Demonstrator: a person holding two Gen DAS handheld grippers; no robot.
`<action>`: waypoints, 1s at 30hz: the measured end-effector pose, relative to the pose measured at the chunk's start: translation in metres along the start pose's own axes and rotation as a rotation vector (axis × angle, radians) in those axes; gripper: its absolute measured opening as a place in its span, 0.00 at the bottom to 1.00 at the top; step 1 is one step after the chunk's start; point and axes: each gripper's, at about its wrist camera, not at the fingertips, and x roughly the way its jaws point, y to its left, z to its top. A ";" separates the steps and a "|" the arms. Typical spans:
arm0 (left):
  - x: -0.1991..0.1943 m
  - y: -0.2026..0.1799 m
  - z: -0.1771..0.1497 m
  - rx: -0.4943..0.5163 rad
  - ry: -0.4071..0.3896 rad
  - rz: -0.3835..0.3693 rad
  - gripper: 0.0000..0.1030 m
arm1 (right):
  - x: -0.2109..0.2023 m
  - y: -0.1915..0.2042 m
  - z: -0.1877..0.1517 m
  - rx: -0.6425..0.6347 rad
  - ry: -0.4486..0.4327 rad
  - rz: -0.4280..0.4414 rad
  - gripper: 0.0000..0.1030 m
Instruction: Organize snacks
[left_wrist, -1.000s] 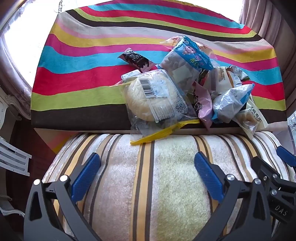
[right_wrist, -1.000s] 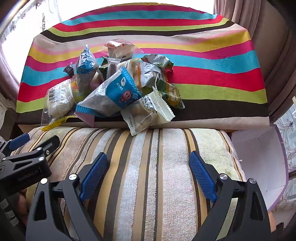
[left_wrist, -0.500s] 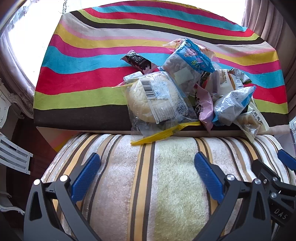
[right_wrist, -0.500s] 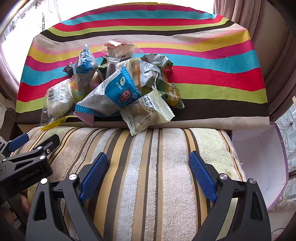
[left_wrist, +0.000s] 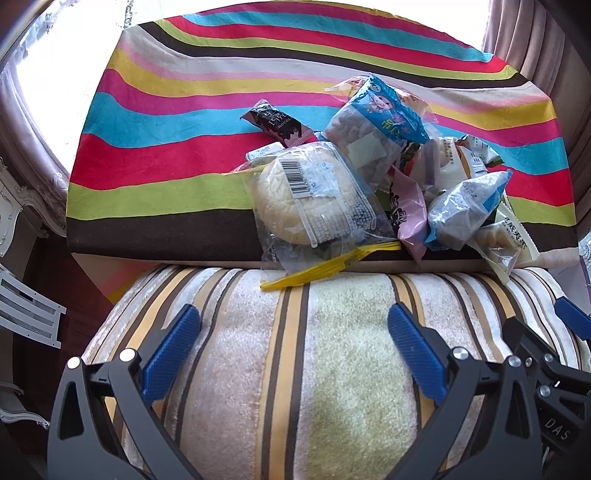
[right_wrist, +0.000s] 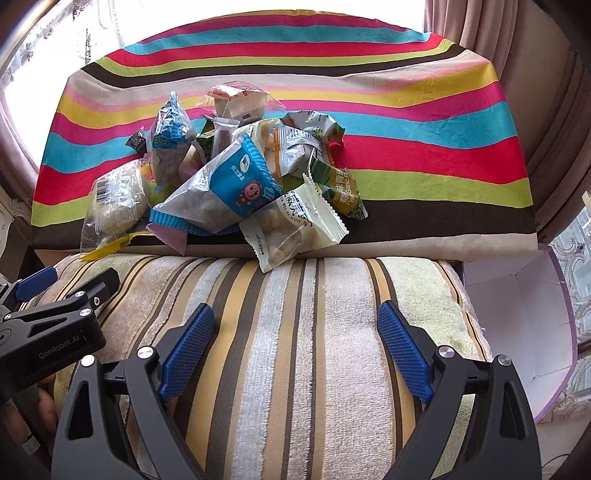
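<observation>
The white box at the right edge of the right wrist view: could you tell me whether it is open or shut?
Open: the white box shows its bare inside walls, with no snack visible inside.

A table draped in a bright multicoloured striped cloth (left_wrist: 192, 122) fills the upper half of both views. In front of it, at 6 o'clock, lies a cream, yellow and brown striped towel (right_wrist: 314, 350). Strong daylight pours through a window (left_wrist: 48, 74) at 10 o'clock. Beige curtains (right_wrist: 517, 44) hang at 2 o'clock. White carved furniture (left_wrist: 14, 206) stands at 9 o'clock.
</observation>
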 end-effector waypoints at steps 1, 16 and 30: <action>0.000 0.000 0.000 0.001 0.000 0.000 0.99 | 0.000 0.000 -0.001 -0.001 -0.001 -0.002 0.85; 0.000 -0.008 0.000 0.001 -0.003 0.008 0.99 | 0.000 0.000 0.000 -0.002 0.000 -0.002 0.85; -0.001 -0.012 -0.002 -0.001 -0.006 0.012 0.99 | 0.000 0.000 0.000 -0.002 -0.001 -0.002 0.85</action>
